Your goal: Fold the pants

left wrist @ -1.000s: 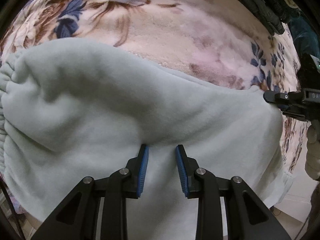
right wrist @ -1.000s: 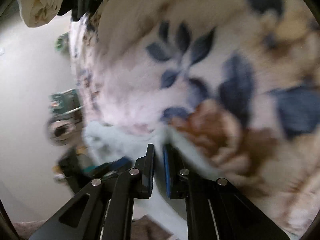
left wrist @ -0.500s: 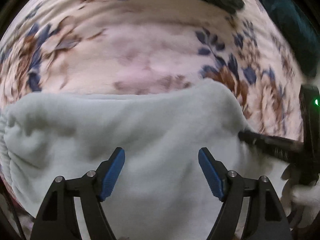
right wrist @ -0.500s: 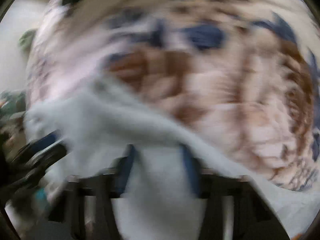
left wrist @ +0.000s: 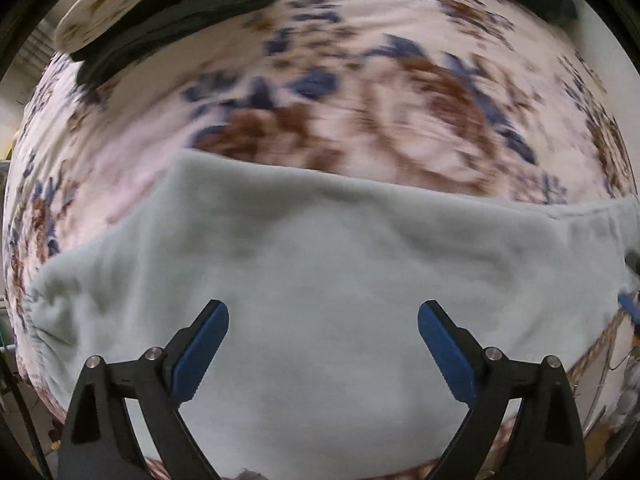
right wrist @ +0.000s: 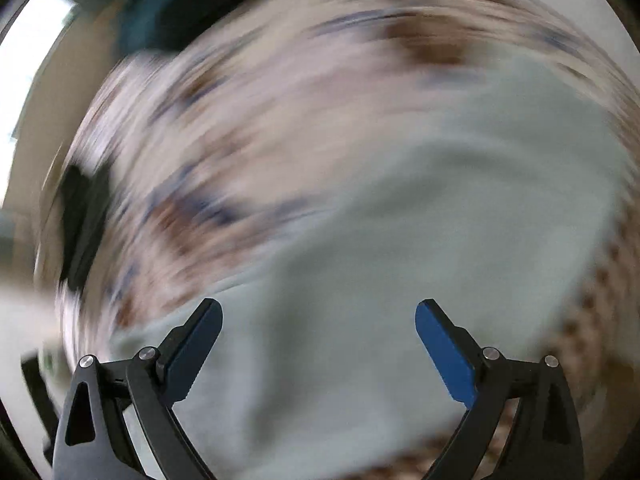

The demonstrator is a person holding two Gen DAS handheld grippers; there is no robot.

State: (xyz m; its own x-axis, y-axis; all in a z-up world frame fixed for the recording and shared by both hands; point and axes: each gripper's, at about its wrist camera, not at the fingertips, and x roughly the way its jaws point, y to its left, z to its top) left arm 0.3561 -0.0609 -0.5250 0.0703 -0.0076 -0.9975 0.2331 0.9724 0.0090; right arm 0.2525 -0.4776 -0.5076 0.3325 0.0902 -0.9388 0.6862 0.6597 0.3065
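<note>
Opening now: your left hand-held gripper (left wrist: pixel 323 354) has its jaws spreading wide, nothing pinched, above the pale green pants (left wrist: pixel 320 272). Your right hand-held gripper (right wrist: pixel 319 350) is spreading too, clear of the cloth. Pants lie flat on the floral blanket (left wrist: pixel 360 100). Farther back, dark clothes (left wrist: pixel 160 36) sit at the blanket's edge. Right view is badly blurred.

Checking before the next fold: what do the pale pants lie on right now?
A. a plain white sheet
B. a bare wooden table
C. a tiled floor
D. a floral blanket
D: the pale pants lie spread on a floral blanket with blue and brown flowers.
</note>
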